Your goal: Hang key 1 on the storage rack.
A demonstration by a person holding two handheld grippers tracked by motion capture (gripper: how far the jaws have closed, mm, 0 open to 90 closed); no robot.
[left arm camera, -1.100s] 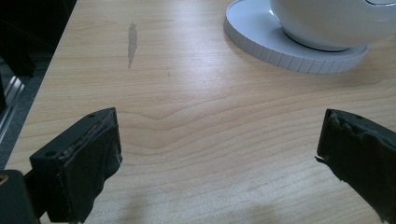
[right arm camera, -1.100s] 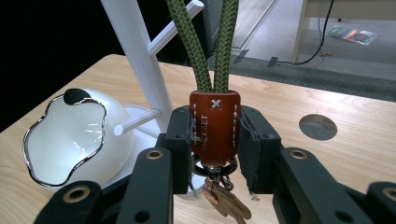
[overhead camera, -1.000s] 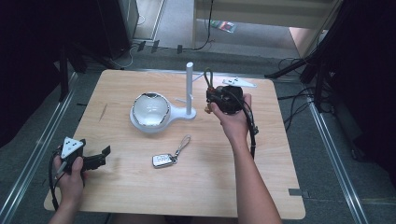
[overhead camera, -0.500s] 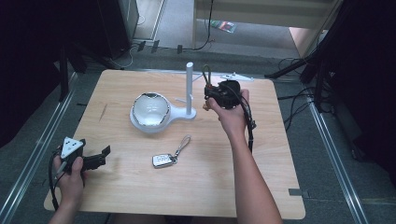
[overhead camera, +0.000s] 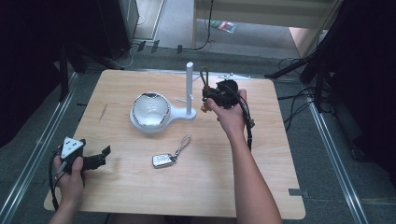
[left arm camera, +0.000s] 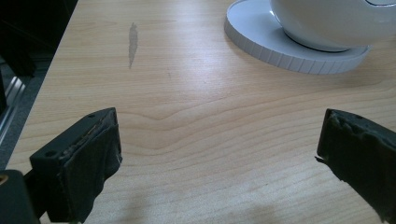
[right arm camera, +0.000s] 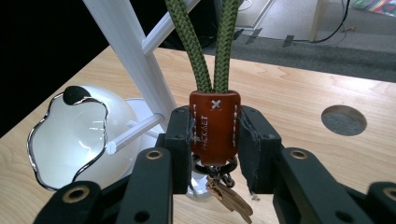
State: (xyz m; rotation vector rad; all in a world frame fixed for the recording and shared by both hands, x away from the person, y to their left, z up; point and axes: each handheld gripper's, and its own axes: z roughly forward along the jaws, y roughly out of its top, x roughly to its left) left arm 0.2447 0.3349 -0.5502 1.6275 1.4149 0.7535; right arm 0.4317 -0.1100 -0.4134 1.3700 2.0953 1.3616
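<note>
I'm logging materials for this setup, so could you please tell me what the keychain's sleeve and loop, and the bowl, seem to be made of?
The keychain's sleeve, clamped in the right hand-held gripper, looks like brown leather: smooth, white stitching, stamped lettering. Its green loop looks like braided cord, by its woven texture. The bowl seems glossy white ceramic with a metallic-looking wavy rim, though plastic is possible.

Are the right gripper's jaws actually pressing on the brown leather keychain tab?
Touching. In the right gripper view both pads of the right gripper press against the sides of the leather tab, with no gap visible.

Left gripper [overhead camera: 100, 156] rests low with jaws wide; right gripper [overhead camera: 205, 95] raised, jaws clamped
</note>
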